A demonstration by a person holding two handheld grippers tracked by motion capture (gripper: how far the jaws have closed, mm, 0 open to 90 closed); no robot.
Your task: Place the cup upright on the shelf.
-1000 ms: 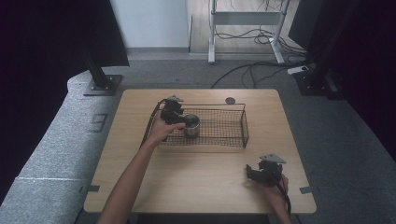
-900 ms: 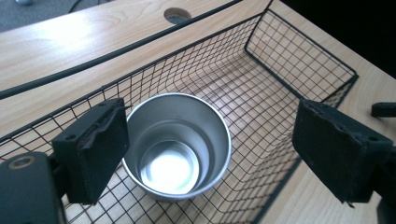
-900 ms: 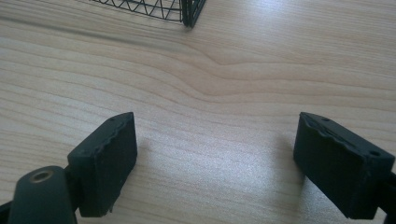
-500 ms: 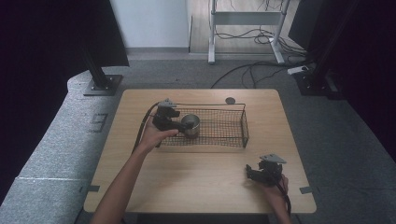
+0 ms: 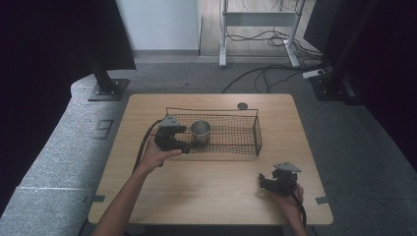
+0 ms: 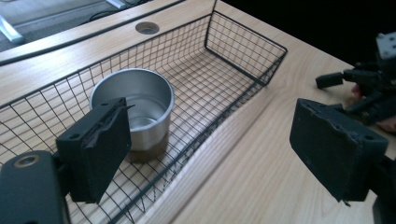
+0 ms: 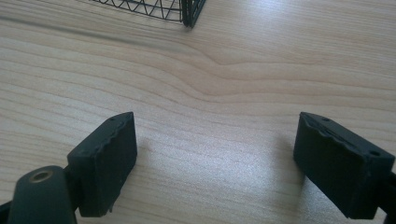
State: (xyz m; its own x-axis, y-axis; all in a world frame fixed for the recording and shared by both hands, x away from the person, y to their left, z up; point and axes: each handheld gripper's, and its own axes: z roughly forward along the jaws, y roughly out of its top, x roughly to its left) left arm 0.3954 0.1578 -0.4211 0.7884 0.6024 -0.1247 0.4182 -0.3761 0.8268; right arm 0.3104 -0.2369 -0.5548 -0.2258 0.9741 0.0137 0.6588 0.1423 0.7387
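Note:
A shiny metal cup (image 5: 200, 131) stands upright in the left part of a black wire basket (image 5: 236, 133) on the wooden table. My left gripper (image 5: 188, 144) is open, just near-left of the cup and not touching it. In the left gripper view the cup (image 6: 135, 105) sits beyond the left jaw, and the open left gripper (image 6: 215, 144) straddles the basket's (image 6: 233, 56) front wall. My right gripper (image 5: 268, 183) rests open near the table's front right. In the right gripper view the right gripper (image 7: 224, 158) has only bare wood between its jaws.
A round cable hole (image 5: 242, 105) lies in the tabletop behind the basket. The basket's near right corner (image 7: 187, 14) shows in the right gripper view. Stands and cables (image 5: 265, 73) are on the floor beyond the table (image 5: 216, 191).
The left gripper has drawn back from the cup, towards the left and the near side. The cup stays upright in the basket. The right gripper has not moved.

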